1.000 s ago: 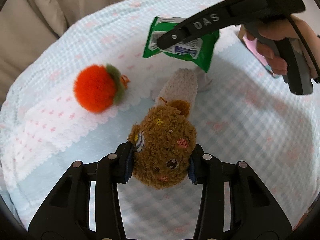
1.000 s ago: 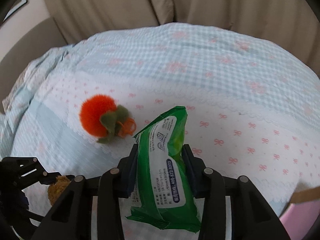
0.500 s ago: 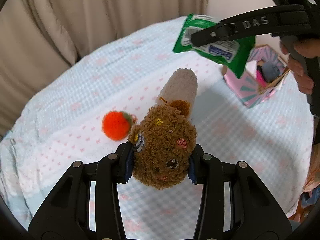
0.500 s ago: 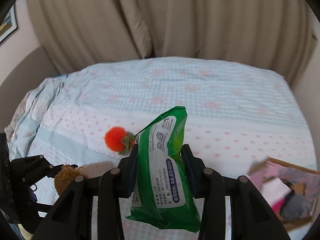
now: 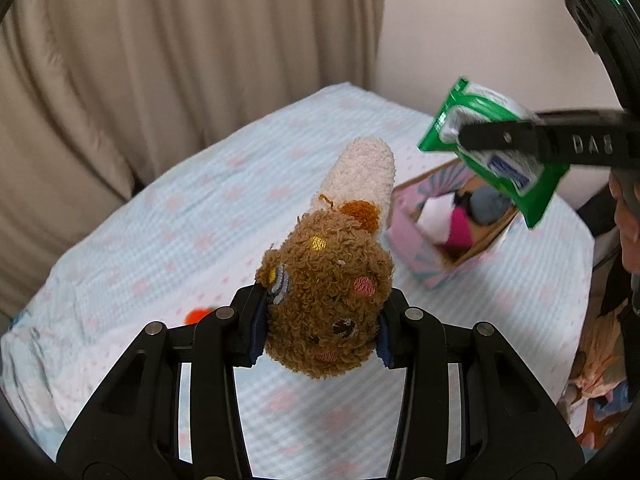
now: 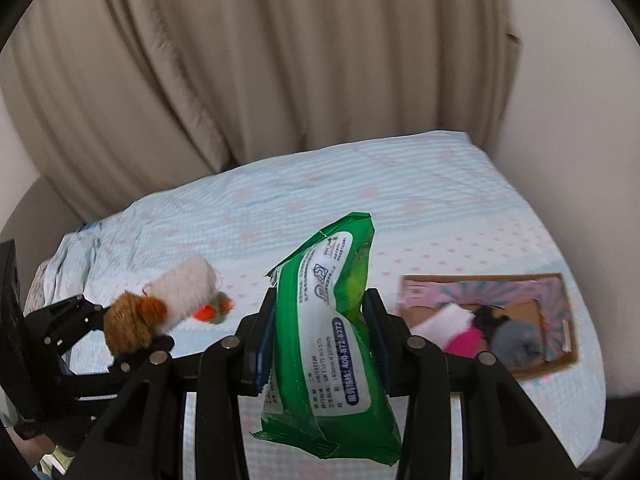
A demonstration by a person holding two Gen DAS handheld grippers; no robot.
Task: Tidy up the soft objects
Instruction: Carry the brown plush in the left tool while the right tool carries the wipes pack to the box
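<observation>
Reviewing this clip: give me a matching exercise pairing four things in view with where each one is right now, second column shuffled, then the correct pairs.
Things:
1. brown plush toy
2. green wipes pack
3. orange pompom
4. grey soft item

Places:
A. inside the pink cardboard box
B. lying on the bed cover
C. clamped in the left gripper
D. clamped in the right gripper

Pairs: 1-C, 2-D, 3-B, 4-A
</observation>
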